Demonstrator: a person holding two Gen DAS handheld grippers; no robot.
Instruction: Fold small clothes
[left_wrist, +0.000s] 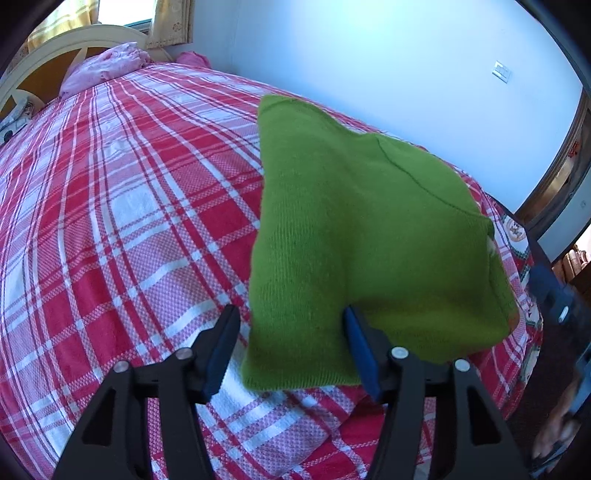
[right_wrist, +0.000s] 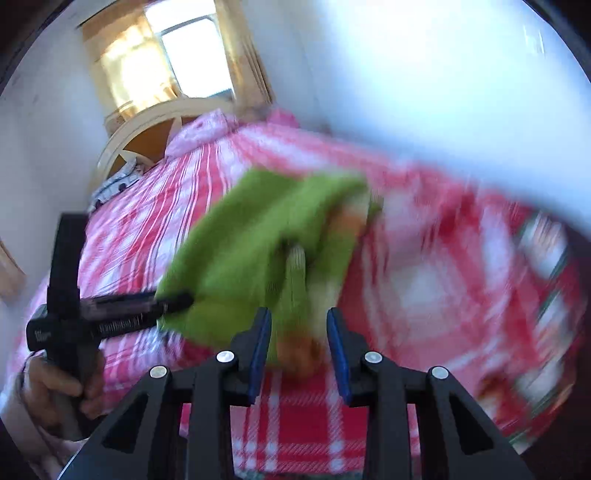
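Left fingers (left_wrist: 291, 343) parted beside sweater (left_wrist: 362, 236)

bright daylight pours through the window (right_wrist: 192, 59), blown out white. left wrist view mostly sharp, fisheye bending the edges; right wrist view smeared with motion blur, bedspread (right_wrist: 424, 258) worst on the right.

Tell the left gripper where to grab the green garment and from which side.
Grip the green garment at its near bottom hem, coming in low from the near side: that edge lies flat between the open left gripper on the plaid bedspread.
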